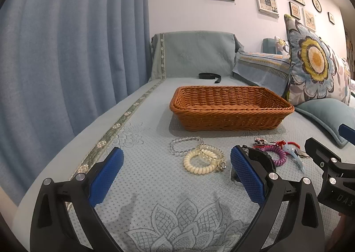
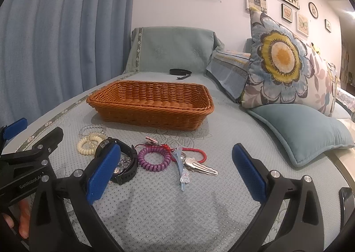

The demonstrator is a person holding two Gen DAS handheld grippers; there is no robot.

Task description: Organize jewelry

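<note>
You have one wicker basket [image 2: 150, 105] in the upper middle of the right wrist view, sitting on the blue-green sofa cover [image 2: 177, 203], and nothing shows inside it from this low angle. The jewelry lies in a loose cluster just in front of it, none of it in the basket.

Counted in that view:
- one clear beaded bracelet [image 2: 92, 128]
- one cream spiral band [image 2: 87, 144], touching the beaded one
- one black watch [image 2: 126, 158], partly hidden behind your right claw's left pad, with some clear crystal pieces lying inside its strap
- one purple spiral band [image 2: 153, 158]
- one red cord [image 2: 195, 152]
- one pale blue hair clip [image 2: 183, 174] crossing one silver clip [image 2: 199, 166]

Far back lies one black strap [image 2: 180, 72]. Two cushions sit at the right: one floral cushion [image 2: 286, 61] and one plain teal cushion [image 2: 304, 132].

Readable writing: "GenRobot.AI" on your left tool's body at the lower left of the right wrist view, and "DAS" on the right tool's body at the lower right of the left wrist view.

Your left gripper [image 1: 177, 176] hangs low over the cover, jaws spread wide, gripping nothing; the cream band lies between and beyond its pads. Your right gripper [image 2: 176, 172] is likewise wide apart and empty, level with the clips. A hand [image 2: 21, 218] shows at the lower left, on the left tool.
</note>
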